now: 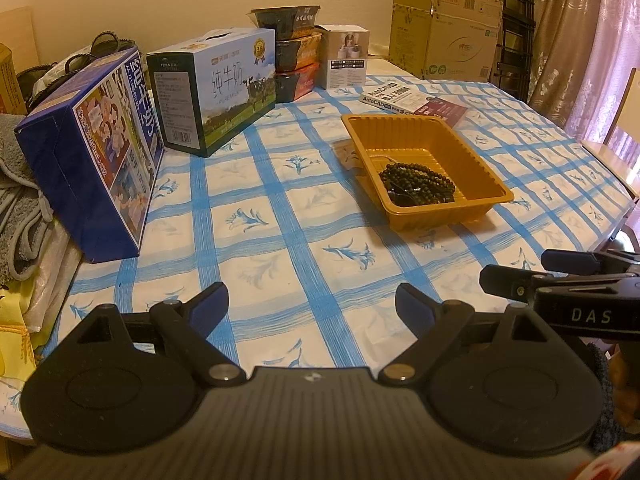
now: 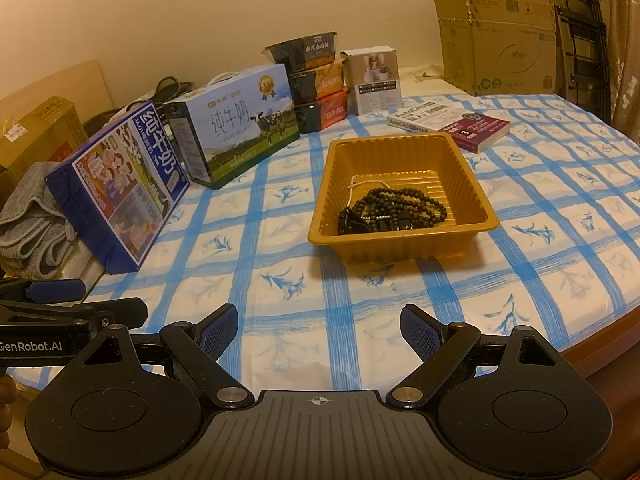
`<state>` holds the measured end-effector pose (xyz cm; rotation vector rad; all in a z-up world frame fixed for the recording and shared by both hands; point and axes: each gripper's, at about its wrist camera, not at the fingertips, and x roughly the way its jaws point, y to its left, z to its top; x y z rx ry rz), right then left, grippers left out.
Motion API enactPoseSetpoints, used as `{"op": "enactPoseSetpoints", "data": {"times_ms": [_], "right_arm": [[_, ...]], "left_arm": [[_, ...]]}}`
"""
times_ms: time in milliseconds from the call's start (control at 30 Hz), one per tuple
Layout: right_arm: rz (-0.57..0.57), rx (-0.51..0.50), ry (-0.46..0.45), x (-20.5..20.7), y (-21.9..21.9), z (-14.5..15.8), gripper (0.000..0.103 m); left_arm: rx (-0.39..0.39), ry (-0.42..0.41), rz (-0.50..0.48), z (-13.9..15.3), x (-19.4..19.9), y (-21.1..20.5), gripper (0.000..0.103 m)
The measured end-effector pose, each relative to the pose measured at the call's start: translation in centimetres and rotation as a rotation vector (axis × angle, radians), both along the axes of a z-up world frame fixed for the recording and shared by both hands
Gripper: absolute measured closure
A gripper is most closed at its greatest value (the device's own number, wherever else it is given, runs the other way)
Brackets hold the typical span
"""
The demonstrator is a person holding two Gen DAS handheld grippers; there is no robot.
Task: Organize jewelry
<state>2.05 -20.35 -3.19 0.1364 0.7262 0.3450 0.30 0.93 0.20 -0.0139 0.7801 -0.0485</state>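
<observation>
An orange plastic tray (image 1: 404,123) (image 2: 400,148) stands on the blue-checked tablecloth. Dark beaded jewelry (image 1: 418,184) (image 2: 400,208) lies heaped at its near end, with a thin pale chain (image 2: 354,184) beside it. My left gripper (image 1: 312,306) hovers over the cloth near the table's front, open, nothing between its fingers. My right gripper (image 2: 319,330) is open too, empty, well short of the tray. Each gripper shows at the edge of the other's view: the right gripper (image 1: 516,272) at the right edge of the left wrist view, the left gripper (image 2: 80,300) at the left edge of the right wrist view.
Two milk cartons (image 2: 120,188) (image 2: 240,124) stand at the left. Stacked food boxes (image 2: 316,84) and a small white box (image 2: 374,80) line the back. Books (image 2: 452,124) lie behind the tray. A grey towel (image 2: 28,216) and a cardboard box (image 2: 500,40) flank the table.
</observation>
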Motion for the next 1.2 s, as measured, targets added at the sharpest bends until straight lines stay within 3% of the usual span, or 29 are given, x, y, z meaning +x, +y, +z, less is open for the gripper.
{"op": "enactPoseSetpoints", "data": {"times_ms": [1200], "right_arm": [[0.000,0.005,-0.003,0.12,-0.27,0.15,0.015]], "left_arm": [[0.002,-0.003,-0.004,0.26,0.29,-0.57,0.014]]}}
